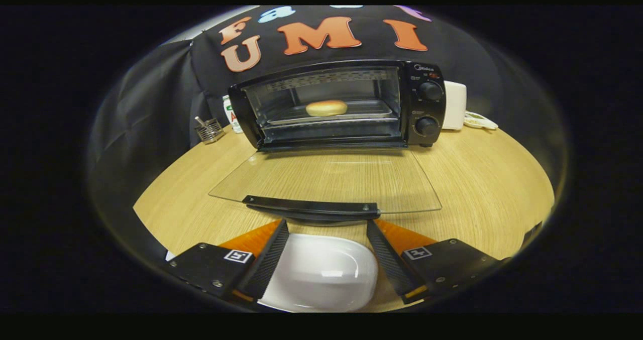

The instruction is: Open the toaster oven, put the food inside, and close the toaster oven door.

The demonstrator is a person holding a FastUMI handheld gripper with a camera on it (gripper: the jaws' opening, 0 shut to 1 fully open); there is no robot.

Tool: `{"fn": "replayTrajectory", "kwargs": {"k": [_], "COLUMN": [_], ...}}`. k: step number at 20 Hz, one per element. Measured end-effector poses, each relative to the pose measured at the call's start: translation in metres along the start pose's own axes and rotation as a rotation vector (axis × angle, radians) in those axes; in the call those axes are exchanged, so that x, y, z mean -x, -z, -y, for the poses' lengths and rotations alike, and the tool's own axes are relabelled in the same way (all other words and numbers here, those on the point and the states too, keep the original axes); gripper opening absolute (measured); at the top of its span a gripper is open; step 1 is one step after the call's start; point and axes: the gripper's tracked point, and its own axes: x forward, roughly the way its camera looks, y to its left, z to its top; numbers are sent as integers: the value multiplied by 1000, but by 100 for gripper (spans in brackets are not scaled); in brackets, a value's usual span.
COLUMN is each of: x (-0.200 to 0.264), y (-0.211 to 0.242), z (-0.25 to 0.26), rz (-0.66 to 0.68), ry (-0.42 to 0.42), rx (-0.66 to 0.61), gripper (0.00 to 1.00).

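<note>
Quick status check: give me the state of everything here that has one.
Oven door: fully open, lying flat toward the fingers.
Bun: inside the oven, on the tray.
Plate: empty, on the table between the fingers.
Gripper: open, gripping nothing.

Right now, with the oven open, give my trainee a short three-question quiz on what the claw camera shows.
1. True or false: the bread roll already lies on the tray inside the toaster oven.
2. How does the glass door stand? A) shut upright B) folded down flat over the table C) half raised
3. Fill in: between the fingers of the open claw sits an empty white ____.

Key
1. True.
2. B; its black handle lies just ahead of the fingers.
3. Dish; the fingers flank it, and I cannot tell whether they touch it.
</note>
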Motion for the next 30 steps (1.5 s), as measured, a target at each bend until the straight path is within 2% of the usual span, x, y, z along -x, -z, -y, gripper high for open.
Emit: {"fn": "replayTrajectory", "kwargs": {"k": [3,8,11,20,30], "x": [4,6,-1,-23,-52], "y": [-11,-29,-49,-107,-156], "z": [-2,-25,-22,-14,-3], "rz": [19,78,120,260,303], "ry": [-7,-74,-35,76,160], "rx": [25,97,136,108,50], "gripper": [94,94,93,93,93]}}
